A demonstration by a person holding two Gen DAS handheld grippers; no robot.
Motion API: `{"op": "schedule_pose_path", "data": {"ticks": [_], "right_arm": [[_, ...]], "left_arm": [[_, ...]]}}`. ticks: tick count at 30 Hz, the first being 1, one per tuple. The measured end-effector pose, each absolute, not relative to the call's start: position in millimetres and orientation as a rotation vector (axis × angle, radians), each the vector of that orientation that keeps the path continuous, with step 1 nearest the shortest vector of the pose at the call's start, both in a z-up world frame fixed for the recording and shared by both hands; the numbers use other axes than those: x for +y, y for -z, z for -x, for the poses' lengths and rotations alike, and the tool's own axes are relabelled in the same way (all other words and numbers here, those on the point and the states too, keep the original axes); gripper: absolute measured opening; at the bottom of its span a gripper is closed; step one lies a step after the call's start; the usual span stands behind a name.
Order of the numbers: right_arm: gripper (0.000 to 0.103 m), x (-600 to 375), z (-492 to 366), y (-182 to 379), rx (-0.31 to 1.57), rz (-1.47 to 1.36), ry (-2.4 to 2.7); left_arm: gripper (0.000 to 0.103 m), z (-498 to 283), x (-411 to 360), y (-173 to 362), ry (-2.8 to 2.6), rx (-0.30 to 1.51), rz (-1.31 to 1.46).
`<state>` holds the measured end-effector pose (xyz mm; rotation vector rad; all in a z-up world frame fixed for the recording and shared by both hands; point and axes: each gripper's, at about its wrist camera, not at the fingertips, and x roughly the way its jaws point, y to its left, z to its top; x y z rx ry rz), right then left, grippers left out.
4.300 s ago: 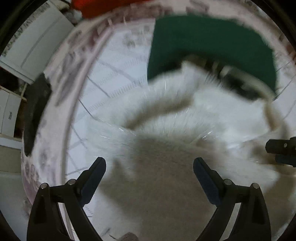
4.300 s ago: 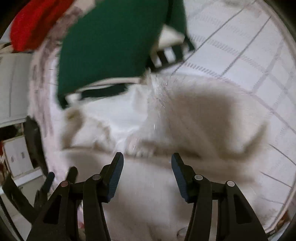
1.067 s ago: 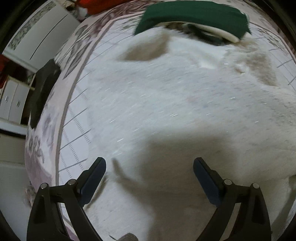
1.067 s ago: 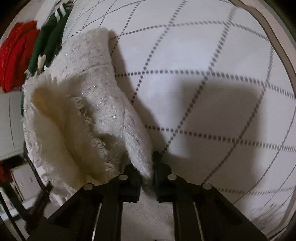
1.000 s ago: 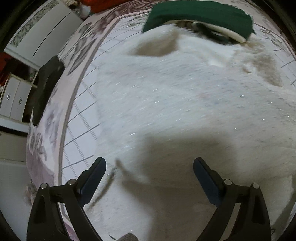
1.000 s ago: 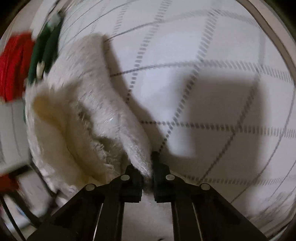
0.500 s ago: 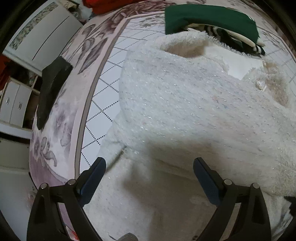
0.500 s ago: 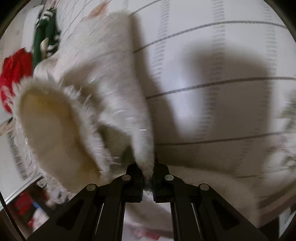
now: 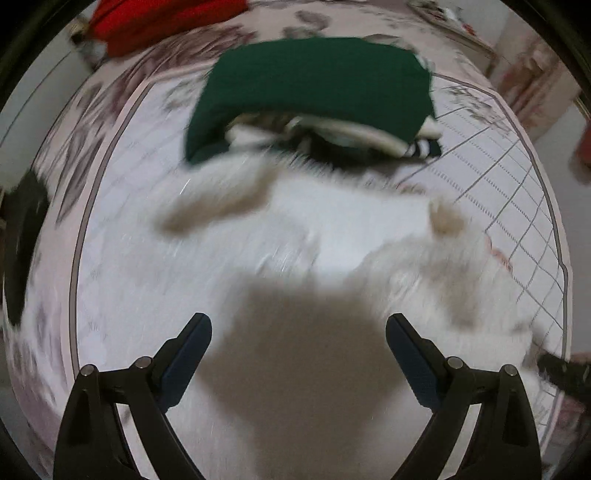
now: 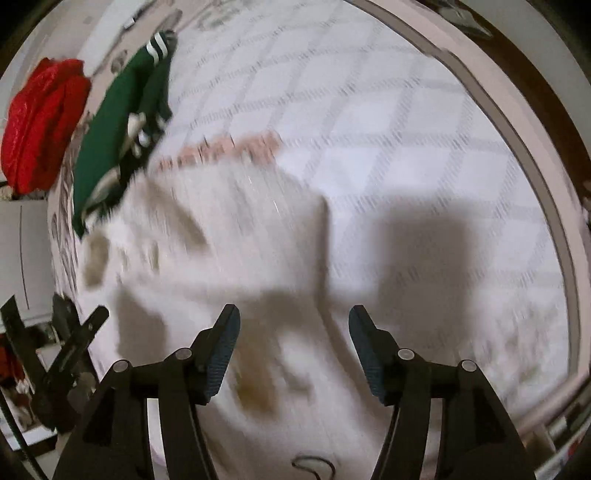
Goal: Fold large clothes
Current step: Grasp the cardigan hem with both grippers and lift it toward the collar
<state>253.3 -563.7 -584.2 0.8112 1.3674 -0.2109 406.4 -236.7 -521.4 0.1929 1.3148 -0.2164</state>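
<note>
Left wrist view: a fluffy white garment [image 9: 332, 236] is seen spread on a bed covered by a white bedspread [image 9: 509, 155] with a dotted diamond grid and floral border. The left gripper [image 9: 298, 345] is held above the garment with its fingers [image 9: 188, 350] wide apart and nothing between them. Just beyond the white garment, a folded green garment [image 9: 317, 81] with striped trim is laid, and a red garment [image 9: 159, 18] is seen farther off. In the right wrist view, the right gripper [image 10: 293, 341] is held over the white garment's edge; its fingers [image 10: 221, 343] are being opened, with the fabric lying below and no longer pinched. Both views are blurred.
</note>
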Motion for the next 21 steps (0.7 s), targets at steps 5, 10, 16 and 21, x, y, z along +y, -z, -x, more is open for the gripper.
{"op": "schedule_pose_path", "data": {"ticks": [5, 10, 16, 21], "right_arm": [[0.065, -593, -311, 621, 1.376, -0.846, 0.194], [0.068, -600, -332, 645, 1.406, -0.867, 0.147], [0.071, -596, -347, 659, 1.435, -0.878, 0.058], [0.008, -583, -357, 652, 1.433, -0.807, -0.042]], "left_arm": [[0.095, -436, -281, 547, 0.391, 1.350, -0.271], [0.056, -444, -314, 584, 0.542, 1.438, -0.302], [0.010, -435, -315, 588, 0.567, 1.416, -0.330], [0.008, -440, -285, 575, 0.520, 1.399, -0.256]]}}
